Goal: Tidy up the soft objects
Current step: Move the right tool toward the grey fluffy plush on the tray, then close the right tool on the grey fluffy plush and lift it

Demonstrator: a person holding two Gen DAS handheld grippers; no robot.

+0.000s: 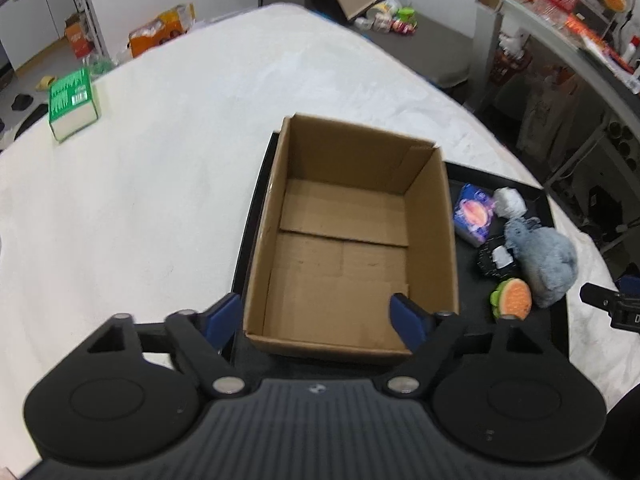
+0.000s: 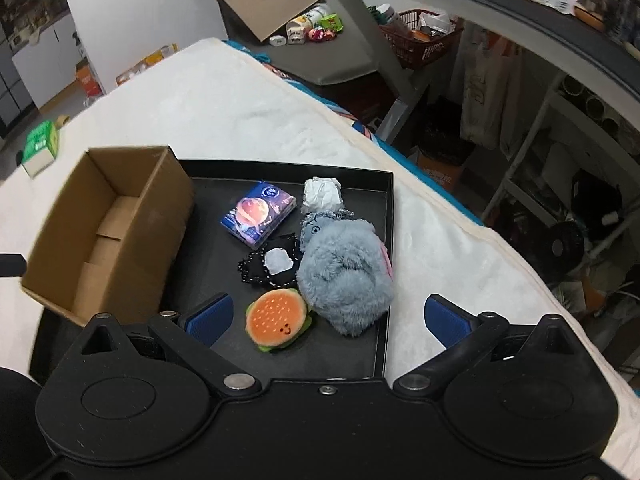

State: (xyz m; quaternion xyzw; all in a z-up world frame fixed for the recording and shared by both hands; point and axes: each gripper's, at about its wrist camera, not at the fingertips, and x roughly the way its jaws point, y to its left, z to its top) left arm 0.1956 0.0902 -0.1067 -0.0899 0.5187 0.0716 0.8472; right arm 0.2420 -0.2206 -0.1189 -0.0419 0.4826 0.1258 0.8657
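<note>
A: Status? Where are the soft bits?

B: All on the black tray [image 2: 384, 240], right of the cardboard box [image 1: 352, 216]. Box has nothing in it. Both sit on the white-covered surface [image 1: 160, 200].

A: Fingers?

B: Left gripper [image 1: 318, 318] spread wide, holding nothing, hovering at the box's near wall. Right gripper [image 2: 326, 318] also spread wide, holding nothing, above the tray's near end.

A: What's closest to the right one?

B: Burger plush [image 2: 278, 322], lying between its fingers in view. Just beyond, touching it, the grey fluffy plush [image 2: 346, 276]. Further back: black beaded pouch [image 2: 272, 264], printed planet box [image 2: 258, 214], crumpled white wad [image 2: 322, 194].

A: Handling?

B: My read: burger is light and squashy, so pinch across the bun's middle. Grey plush is bulky, fur looks slippery; take a deep bite on the body, not the edge. The printed box looks stiff, probably not a soft item.

A: Risk?

B: Dragging the grey one along with the burger.
</note>
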